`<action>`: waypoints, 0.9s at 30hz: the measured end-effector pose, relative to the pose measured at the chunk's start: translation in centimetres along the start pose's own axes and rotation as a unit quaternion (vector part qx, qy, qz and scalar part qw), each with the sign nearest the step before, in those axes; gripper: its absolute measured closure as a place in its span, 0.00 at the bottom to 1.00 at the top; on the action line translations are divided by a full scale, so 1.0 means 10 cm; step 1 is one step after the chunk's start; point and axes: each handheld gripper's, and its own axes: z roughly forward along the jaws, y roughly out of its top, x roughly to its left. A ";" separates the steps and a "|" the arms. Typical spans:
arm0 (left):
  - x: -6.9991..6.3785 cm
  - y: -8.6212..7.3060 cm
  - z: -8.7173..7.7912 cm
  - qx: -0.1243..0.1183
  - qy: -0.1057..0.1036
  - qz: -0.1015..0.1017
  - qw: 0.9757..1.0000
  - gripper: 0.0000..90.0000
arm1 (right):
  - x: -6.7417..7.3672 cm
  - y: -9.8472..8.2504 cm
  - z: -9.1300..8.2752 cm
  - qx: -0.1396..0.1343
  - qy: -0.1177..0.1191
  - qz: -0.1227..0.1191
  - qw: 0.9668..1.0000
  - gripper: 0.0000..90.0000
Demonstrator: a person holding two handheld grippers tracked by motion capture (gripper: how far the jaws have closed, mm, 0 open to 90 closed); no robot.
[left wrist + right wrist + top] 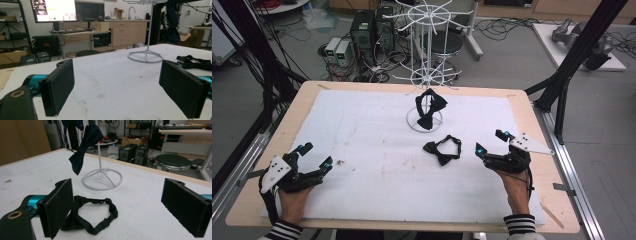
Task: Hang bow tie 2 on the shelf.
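Just beside right claw [493, 142]: bow tie [441, 149]

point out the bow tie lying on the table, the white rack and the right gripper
bow tie [441, 151], high view, on its knot
white rack [424, 126], high view, on its base ring
right gripper [491, 141], high view, between its fingertips

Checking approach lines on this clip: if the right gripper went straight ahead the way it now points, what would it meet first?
Probably the loose bow tie lying flat on the white mat, just ahead of the open right gripper toward one jaw. Beyond it stands the white stand, with another bow tie hanging on it.
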 end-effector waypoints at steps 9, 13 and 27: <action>0.00 0.00 0.00 -0.001 0.001 0.001 1.000 0.15 | 0.02 0.06 0.06 0.017 0.006 -0.008 1.000 0.11; 0.00 0.00 0.00 -0.002 0.001 0.001 1.000 0.15 | 0.02 0.11 0.08 0.026 0.011 -0.013 1.000 0.11; 0.00 0.00 0.00 -0.001 0.001 0.000 1.000 0.15 | 0.12 0.26 0.29 0.081 0.046 -0.047 0.995 0.11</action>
